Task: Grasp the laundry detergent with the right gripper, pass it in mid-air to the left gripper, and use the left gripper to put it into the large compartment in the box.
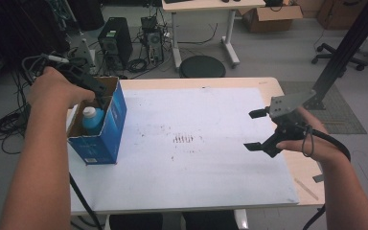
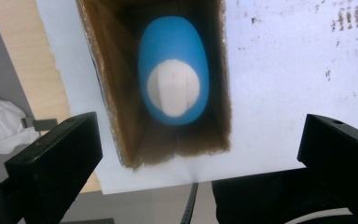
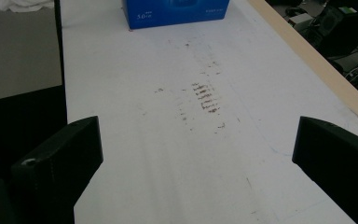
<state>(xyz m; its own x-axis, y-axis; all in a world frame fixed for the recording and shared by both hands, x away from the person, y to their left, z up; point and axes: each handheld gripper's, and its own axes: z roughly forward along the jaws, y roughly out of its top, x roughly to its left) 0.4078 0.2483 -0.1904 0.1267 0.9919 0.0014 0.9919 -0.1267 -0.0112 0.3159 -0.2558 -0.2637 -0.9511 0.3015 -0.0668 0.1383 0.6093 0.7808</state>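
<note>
On the white table (image 1: pixel 211 167), the blue bottle (image 1: pixel 93 122) stands upright in its box (image 1: pixel 106 139), cap up.

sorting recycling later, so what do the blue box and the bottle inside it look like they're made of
Blue box: cardboard, seemingly; printed blue outside, raw brown inside with rough, fibrous edges in the left gripper view.
Blue bottle: probably plastic; smooth, evenly coloured rounded shoulders.
White cap: likely plastic too, matte white; the blur leaves its finish unclear.
</note>
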